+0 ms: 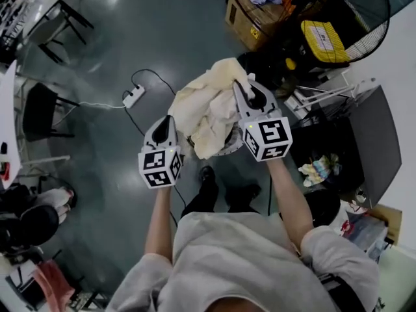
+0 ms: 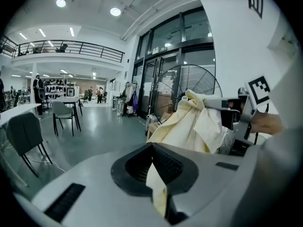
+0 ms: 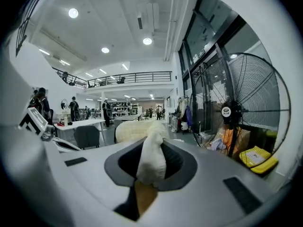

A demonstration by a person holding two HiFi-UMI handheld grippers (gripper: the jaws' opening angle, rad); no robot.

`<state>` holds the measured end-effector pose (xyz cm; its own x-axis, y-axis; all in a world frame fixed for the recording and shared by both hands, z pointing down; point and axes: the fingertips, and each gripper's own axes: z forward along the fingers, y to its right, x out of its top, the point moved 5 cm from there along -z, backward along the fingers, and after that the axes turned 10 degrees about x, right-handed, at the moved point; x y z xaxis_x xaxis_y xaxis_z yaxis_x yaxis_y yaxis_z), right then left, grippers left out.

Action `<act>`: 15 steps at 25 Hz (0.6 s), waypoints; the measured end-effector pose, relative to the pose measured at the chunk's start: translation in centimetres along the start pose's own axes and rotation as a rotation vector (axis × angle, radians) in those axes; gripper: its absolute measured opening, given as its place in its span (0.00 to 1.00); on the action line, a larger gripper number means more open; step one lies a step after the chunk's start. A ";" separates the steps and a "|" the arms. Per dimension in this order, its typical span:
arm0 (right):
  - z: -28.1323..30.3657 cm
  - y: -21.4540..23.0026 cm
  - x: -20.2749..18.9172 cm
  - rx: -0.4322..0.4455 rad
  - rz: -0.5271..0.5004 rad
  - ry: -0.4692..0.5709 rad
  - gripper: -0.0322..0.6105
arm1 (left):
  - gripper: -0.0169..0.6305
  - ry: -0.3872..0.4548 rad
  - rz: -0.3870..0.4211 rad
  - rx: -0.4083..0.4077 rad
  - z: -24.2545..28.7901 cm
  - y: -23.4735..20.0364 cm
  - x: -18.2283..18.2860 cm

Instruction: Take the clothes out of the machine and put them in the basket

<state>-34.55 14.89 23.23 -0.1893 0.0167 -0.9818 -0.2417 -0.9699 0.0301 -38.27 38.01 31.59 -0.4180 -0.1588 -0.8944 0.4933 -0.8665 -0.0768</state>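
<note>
A pale yellow cloth (image 1: pixel 208 106) hangs bunched between my two grippers, above the floor and in front of the person's feet. My left gripper (image 1: pixel 168 122) is shut on a thin fold of the cloth (image 2: pixel 157 186) at its left edge. The right gripper (image 1: pixel 250 95) is shut on a thick bunch of the cloth (image 3: pixel 150 162) at its upper right. In the left gripper view the cloth (image 2: pixel 194 124) drapes from the right gripper (image 2: pixel 226 104). Under the cloth a light rim (image 1: pixel 229 147) shows; I cannot tell what it belongs to.
A large standing fan (image 1: pixel 338 18) and an open cardboard box (image 1: pixel 250 12) stand beyond the cloth at the upper right. A power strip (image 1: pixel 133 96) with cables lies on the grey floor. Chairs (image 1: pixel 39 109) and a white table stand to the left.
</note>
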 end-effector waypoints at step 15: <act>8.7 -0.1 -23.9 0.006 0.101 -0.294 0.15 | 0.05 -0.150 -0.038 -0.067 11.4 -2.9 -13.1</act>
<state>-38.24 16.72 48.32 -0.4797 -0.0091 -0.8774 -0.2135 -0.9687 0.1268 -42.87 37.20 48.58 -0.5442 -0.1999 -0.8148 0.5229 -0.8403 -0.1431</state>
